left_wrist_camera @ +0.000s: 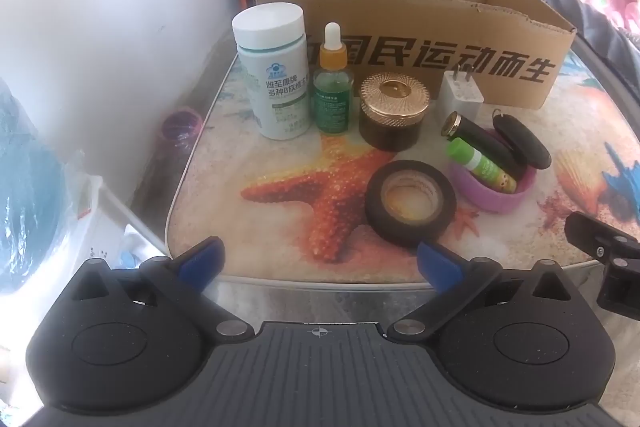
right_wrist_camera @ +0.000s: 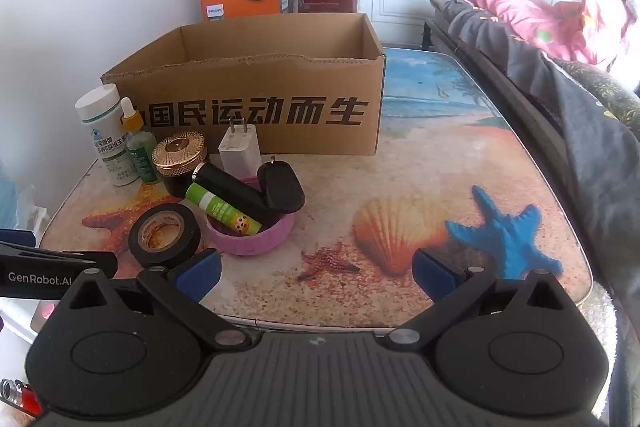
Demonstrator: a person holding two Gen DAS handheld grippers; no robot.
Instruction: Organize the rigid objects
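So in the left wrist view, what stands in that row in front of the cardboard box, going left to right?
White bottle → dropper bottle → gold-lidded jar → white charger.

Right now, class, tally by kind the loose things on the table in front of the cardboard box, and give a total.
Bottles: 2 – white pill bottle, green dropper bottle
Jars: 1 – gold-lidded jar
Chargers: 1 – white plug
Tape rolls: 1 – black
Dishes: 1 – purple
Tubes in the dish: 2 – black, green
Key fobs: 1 – black
Total: 9
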